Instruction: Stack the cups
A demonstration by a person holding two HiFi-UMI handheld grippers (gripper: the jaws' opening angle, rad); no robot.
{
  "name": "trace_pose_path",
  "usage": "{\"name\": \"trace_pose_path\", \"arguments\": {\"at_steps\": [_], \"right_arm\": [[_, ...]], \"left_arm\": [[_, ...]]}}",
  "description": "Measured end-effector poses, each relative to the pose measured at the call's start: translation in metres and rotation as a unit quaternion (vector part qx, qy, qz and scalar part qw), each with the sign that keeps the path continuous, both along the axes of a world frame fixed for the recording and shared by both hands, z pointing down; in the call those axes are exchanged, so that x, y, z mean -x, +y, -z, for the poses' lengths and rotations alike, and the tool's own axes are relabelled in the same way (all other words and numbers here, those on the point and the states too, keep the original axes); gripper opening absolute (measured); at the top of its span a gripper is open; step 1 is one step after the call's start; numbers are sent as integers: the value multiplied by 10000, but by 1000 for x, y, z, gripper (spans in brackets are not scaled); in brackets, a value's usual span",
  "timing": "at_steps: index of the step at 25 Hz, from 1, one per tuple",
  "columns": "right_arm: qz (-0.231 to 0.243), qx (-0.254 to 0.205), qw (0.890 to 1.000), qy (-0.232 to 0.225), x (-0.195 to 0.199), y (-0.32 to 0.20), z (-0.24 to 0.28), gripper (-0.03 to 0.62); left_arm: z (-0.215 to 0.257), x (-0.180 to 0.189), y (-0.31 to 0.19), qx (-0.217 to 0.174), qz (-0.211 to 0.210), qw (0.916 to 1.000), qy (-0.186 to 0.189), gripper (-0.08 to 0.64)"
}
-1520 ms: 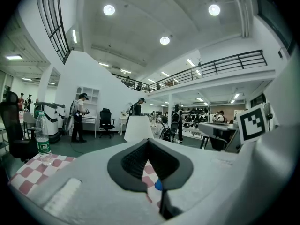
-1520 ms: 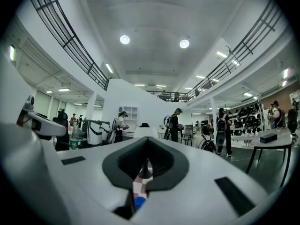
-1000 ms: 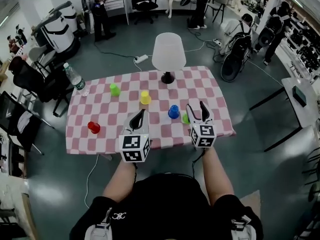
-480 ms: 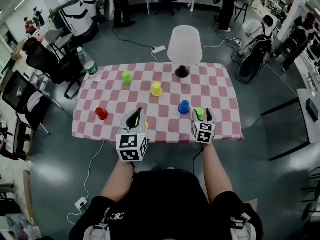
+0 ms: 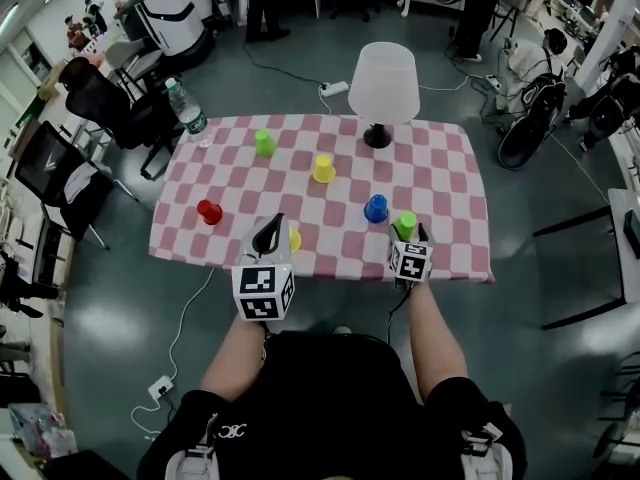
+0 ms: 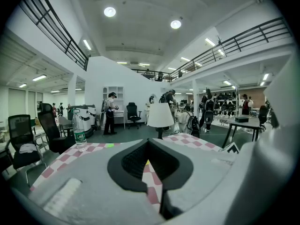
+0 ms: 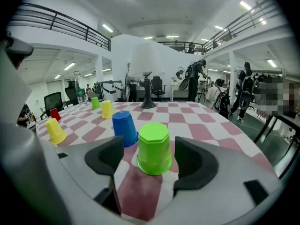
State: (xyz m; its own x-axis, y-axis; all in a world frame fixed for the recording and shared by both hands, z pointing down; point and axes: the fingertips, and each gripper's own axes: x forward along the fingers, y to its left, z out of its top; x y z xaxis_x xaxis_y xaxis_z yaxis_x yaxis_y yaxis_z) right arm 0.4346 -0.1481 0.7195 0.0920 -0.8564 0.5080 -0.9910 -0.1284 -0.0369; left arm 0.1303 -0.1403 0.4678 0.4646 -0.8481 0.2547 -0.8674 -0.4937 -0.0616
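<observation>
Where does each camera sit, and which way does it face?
Head view: on the person's head, looking steeply down at the checkered table; shows both forearms, left gripper and right gripper.
Left gripper view: rides the left gripper, facing across the table toward the lamp; its closed jaws fill the foreground.
Right gripper view: rides the right gripper, low over the table; its jaws, just opening wider, flank the near green cup without touching.
Shared: head and right gripper views both show that cup and the blue cup.

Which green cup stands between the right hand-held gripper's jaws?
The front green cup, beside the blue cup; the other green cup stands near the water bottle.
</observation>
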Motion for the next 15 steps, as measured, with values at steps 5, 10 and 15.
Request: {"name": "trace_pose_path", "arguments": {"at_steps": [5,10,15], "right_arm": [[-37,368,9993,-49,-3,1,-23,324],[-107,576,9982,-94,-7,0,-37,269],[-98,575,9982,-119,-7,1,-31,236]], "left_arm": [[-3,9,1,36,158,9999,-39,15],[-3,15,3,21,286,9996,-42,15],[-3,21,3,15,365,9993,-15,15]]}}
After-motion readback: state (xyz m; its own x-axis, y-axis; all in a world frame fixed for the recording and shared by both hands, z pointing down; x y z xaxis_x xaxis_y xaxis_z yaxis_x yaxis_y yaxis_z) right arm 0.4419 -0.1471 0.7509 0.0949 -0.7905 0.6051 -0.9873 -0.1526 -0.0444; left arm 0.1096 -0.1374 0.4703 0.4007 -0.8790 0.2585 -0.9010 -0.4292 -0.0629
